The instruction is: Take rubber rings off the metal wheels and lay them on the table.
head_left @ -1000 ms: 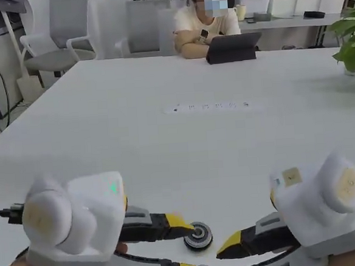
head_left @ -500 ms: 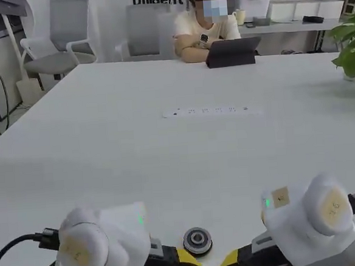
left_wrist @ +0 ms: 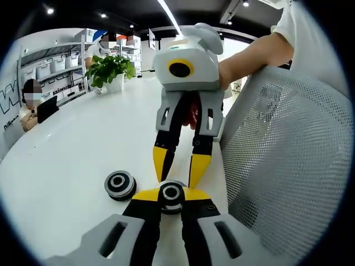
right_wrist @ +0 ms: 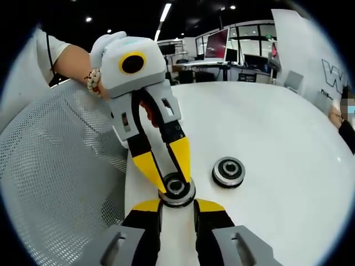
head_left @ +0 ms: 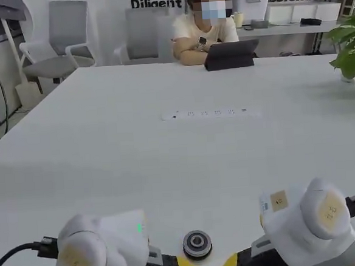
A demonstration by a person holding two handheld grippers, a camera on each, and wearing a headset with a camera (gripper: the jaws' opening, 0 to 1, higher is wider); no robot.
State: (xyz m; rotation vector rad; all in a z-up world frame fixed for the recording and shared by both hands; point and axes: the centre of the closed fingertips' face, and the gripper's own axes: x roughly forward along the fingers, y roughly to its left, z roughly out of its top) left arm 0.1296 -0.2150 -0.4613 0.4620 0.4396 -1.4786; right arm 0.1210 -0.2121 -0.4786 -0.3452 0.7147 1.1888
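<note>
Metal wheel w/ a black, rubber-looking rim, the held wheel (right_wrist: 176, 188), sits at the near edge of the white table (head_left: 105, 150), caught between both tools from opp. sides. Left gripper (left_wrist: 171, 198): yellow-tipped jaws pressed in on the wheel's flanks, the black arms behind them nearly parallel. Right gripper (right_wrist: 177, 205): jaws likewise drawn in, tips flanking the same wheel. In the left gripper view its two yellow wedge tips meet the wheel's far rim w/ a narrow gap between them. Whether those tips bite the rubber band or the metal, can't tell; too small. Ring on this wheel looks still on.

Free wheel (head_left: 197, 243): round, lying flat on the table just beyond the held one, apart from both tools. Concentric rings show: shiny hub, dark bore, black outer band.

Grey mesh chair back (left_wrist: 288, 166), fine weave, just beside the table edge. Leafy plant (head_left: 350, 51) at far right. Person (head_left: 203, 27) w/ a dark tablet (head_left: 230, 51) at the far side.
</note>
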